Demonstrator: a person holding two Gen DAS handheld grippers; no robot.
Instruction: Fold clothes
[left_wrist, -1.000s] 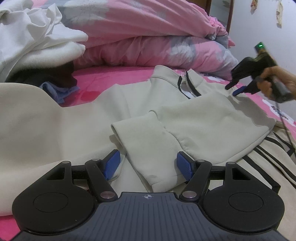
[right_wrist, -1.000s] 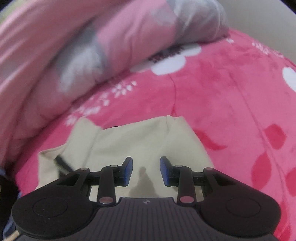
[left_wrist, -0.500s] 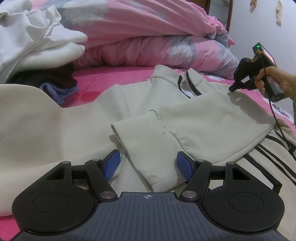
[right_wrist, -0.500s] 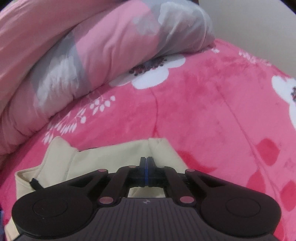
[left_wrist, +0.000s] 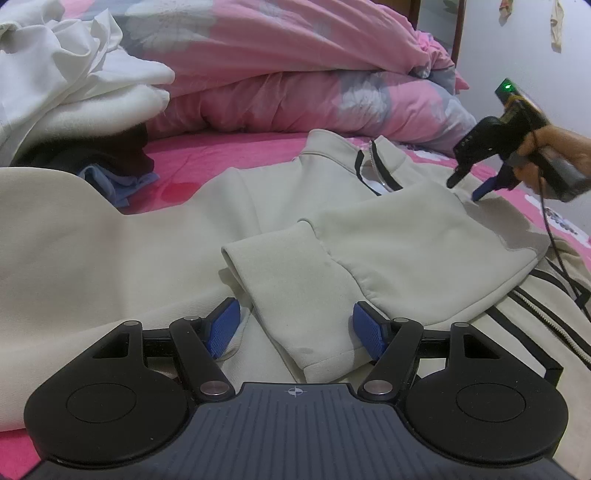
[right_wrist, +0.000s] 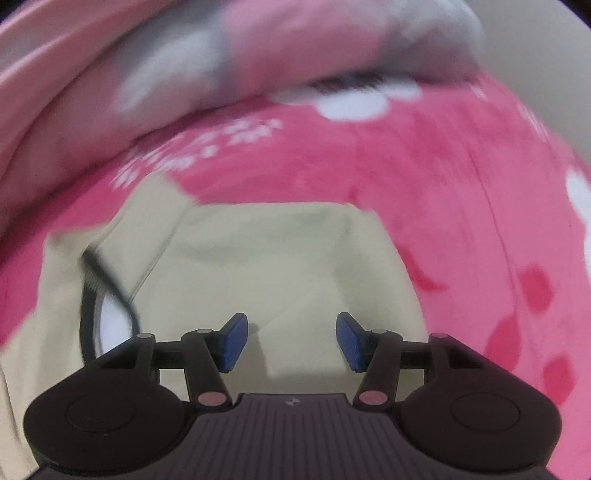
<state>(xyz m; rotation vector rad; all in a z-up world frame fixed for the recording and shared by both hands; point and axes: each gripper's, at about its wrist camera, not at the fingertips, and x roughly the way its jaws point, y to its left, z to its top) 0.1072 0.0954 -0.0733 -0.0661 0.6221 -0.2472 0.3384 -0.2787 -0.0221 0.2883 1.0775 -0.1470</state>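
Right claw (right_wrist: 291, 341) reopened above jacket (right_wrist: 258, 266).

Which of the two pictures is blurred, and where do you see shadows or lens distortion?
Right wrist view: motion blur smears the pink quilt and bedsheet; the right gripper casts a shadow on the beige jacket. Left wrist view: sharp, fisheye bending at the edges, soft shadow under the folded sleeve.
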